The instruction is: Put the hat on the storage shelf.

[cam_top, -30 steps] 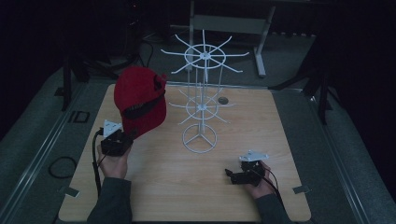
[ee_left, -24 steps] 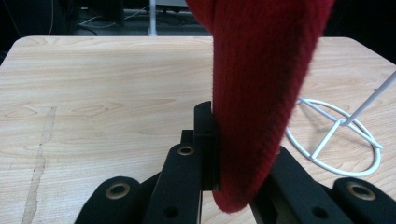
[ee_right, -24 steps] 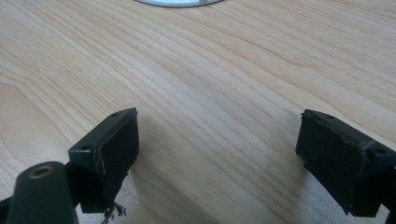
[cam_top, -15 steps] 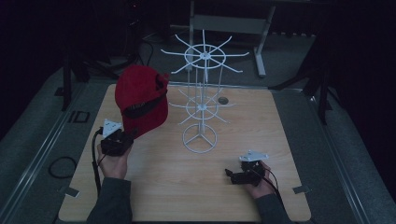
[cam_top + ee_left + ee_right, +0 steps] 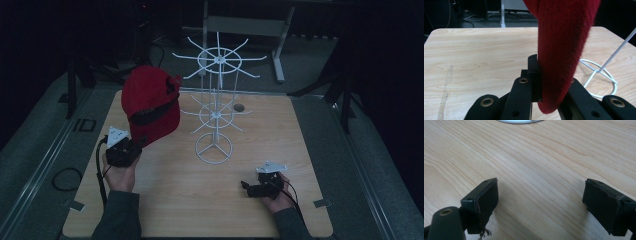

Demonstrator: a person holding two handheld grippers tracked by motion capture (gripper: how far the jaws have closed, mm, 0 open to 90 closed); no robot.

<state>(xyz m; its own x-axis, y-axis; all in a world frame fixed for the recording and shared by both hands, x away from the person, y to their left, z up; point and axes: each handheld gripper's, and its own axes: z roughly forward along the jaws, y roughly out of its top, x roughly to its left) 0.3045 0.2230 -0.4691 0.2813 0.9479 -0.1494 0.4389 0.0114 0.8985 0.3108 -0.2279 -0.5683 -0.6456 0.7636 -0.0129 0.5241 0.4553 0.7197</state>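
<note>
Jaws pinching red cap (image 5: 564, 50) brim.

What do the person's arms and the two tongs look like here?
Both tongs, left and right, are black, each topped by a grey three-cornered plate and trailing a black cable. Up close their jaws are black arms with brass-ringed holes, ending in flat rectangular pads. The person wears dark grey-green sleeves.

White wire rack (image 5: 216, 107), wooden table (image 5: 300, 150)
</note>
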